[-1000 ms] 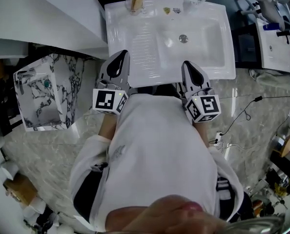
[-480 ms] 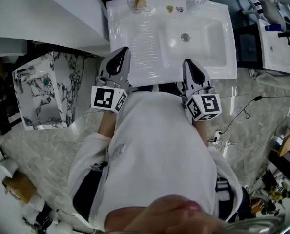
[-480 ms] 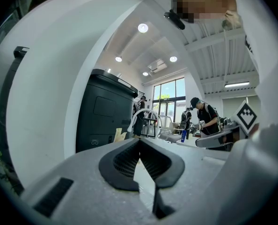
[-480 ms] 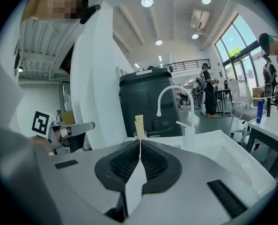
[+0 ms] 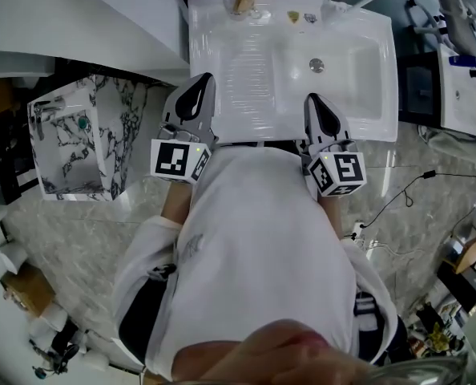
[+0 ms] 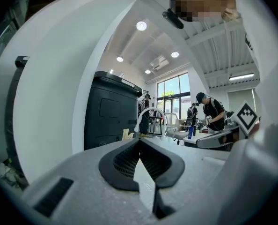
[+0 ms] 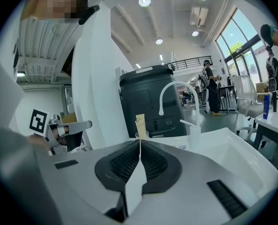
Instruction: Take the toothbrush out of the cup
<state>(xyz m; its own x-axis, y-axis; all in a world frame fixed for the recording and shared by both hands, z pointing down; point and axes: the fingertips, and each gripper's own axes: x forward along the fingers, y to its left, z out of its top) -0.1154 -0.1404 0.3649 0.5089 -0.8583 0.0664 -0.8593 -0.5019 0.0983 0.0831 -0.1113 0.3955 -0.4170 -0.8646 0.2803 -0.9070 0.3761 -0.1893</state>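
The head camera looks steeply down past the person's white top onto the white ceramic washbasin [image 5: 246, 79] ahead. Each gripper camera sits low, close behind its own jaws. The left gripper [image 6: 139, 142] view faces level across the basin, and the right gripper [image 7: 140, 144] view faces a little downward. All three views share the curved white tap [image 7: 176, 86] at the basin's far rim.

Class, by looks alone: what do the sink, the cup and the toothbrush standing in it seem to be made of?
The sink is glossy white, probably ceramic or moulded resin, given its sheen and ribbed draining grooves. The cup is clear glass or plastic, since the background shows through. The toothbrush is matte tan, perhaps bamboo or card-wrapped, but it is too small to tell.
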